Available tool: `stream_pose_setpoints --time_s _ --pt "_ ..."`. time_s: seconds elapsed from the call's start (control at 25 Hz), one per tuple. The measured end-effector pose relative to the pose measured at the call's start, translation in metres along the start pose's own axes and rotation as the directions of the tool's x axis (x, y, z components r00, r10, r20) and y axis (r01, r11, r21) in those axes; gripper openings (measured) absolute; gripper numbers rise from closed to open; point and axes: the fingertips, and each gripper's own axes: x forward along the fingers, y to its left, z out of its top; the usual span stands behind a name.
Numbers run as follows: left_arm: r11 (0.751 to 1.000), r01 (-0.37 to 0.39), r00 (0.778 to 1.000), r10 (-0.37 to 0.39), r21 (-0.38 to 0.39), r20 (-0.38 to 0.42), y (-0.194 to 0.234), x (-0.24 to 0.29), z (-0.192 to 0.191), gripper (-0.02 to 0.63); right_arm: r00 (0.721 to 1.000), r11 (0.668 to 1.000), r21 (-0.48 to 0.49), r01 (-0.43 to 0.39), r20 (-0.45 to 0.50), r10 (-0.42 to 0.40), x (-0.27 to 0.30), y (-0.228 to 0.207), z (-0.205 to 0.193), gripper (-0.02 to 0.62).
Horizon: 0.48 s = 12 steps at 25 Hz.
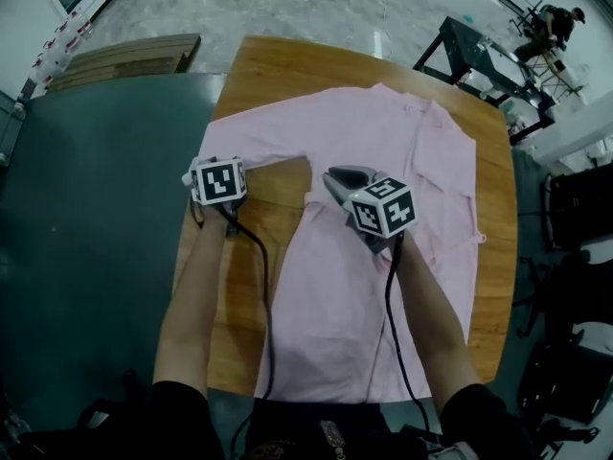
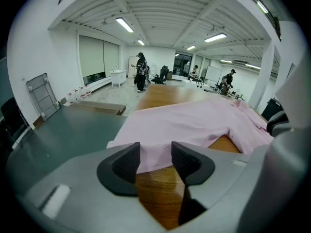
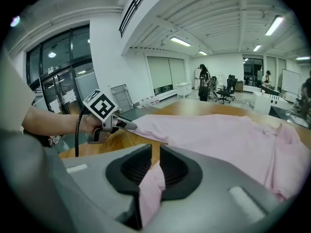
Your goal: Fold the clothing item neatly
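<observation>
A pink long-sleeved shirt [image 1: 421, 161] lies spread flat on a wooden table [image 1: 259, 75], one sleeve stretched out to the left. My left gripper [image 1: 213, 163] hovers at the end of that sleeve near the table's left edge. In the left gripper view the left gripper [image 2: 155, 157] is open, and the sleeve's edge [image 2: 160, 130] shows in the gap, untouched by the pads. My right gripper [image 1: 332, 176] is over the shirt's left side below the sleeve. There the right gripper [image 3: 155, 161] is shut on a pinched fold of pink cloth [image 3: 150, 188]. The left gripper [image 3: 124, 124] also shows in the right gripper view.
A dark green floor [image 1: 86, 209] lies left of the table, with a wooden pallet [image 1: 124, 56] on it farther off. A black metal frame [image 1: 479, 51] stands past the table's far right corner. People [image 2: 141, 72] stand far off in the room.
</observation>
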Motion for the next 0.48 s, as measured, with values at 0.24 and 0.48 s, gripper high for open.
stream_pose_setpoints --time_s 0.24,0.48 --pt "0.999 0.015 0.999 -0.016 -0.038 -0.04 0.002 0.009 -0.013 0.204 1.0 1.0 0.004 0.004 0.004 -0.004 -0.002 0.0 0.0 0.054" --pt "0.999 0.01 0.999 -0.012 -0.041 -0.037 -0.012 0.005 -0.006 0.035 1.0 1.0 0.006 0.001 0.011 -0.002 -0.019 -0.006 -0.01 0.054"
